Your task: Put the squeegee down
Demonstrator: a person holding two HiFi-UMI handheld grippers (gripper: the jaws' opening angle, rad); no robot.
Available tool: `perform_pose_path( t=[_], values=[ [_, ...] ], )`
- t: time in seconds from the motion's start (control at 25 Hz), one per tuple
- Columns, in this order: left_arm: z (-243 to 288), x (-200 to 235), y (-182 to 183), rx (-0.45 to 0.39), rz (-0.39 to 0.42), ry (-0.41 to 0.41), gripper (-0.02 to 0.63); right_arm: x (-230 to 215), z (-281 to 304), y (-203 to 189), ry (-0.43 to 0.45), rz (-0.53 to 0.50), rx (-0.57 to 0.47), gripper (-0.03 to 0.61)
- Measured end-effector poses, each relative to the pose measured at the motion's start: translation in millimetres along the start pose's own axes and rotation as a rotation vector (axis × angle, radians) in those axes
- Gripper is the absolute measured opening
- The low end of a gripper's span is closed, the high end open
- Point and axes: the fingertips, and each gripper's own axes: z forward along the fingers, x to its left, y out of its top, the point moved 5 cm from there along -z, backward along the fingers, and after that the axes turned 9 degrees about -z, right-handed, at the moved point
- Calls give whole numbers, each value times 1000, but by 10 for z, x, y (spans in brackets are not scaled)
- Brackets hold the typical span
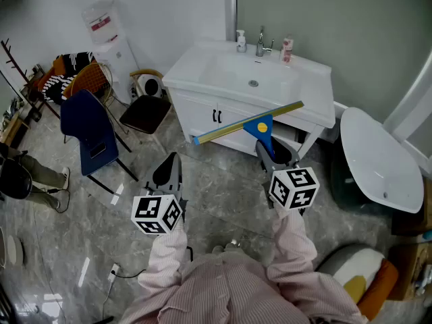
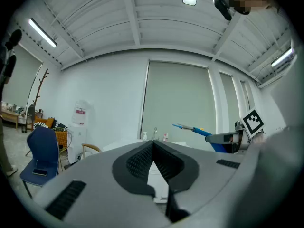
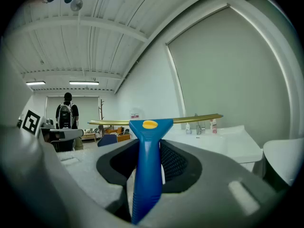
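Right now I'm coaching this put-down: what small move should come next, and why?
Probably carry the right gripper forward toward the white basin counter: it grips the blue-handled, yellow-bladed squeegee in mid-air, seemingly short of the counter, with only floor beneath.

Your squeegee (image 1: 262,128) shows a smooth blue plastic handle, ribbed at the grip, and a brass-coloured, metal-looking blade rail. The pads (image 3: 173,160) of your right gripper (image 1: 273,152) are black and finely gridded; its shell is matt grey. The basin (image 1: 196,63) looks glossy white, the floor (image 1: 223,194) polished grey marble-pattern, your sleeve (image 1: 293,238) striped cloth.
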Motion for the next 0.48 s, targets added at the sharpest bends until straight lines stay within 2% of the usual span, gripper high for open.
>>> perform_pose_path(
  t=[0.48],
  values=[
    [96, 55, -82, 3, -13, 34, 2, -123, 173, -63, 14, 19, 0, 137]
  ],
)
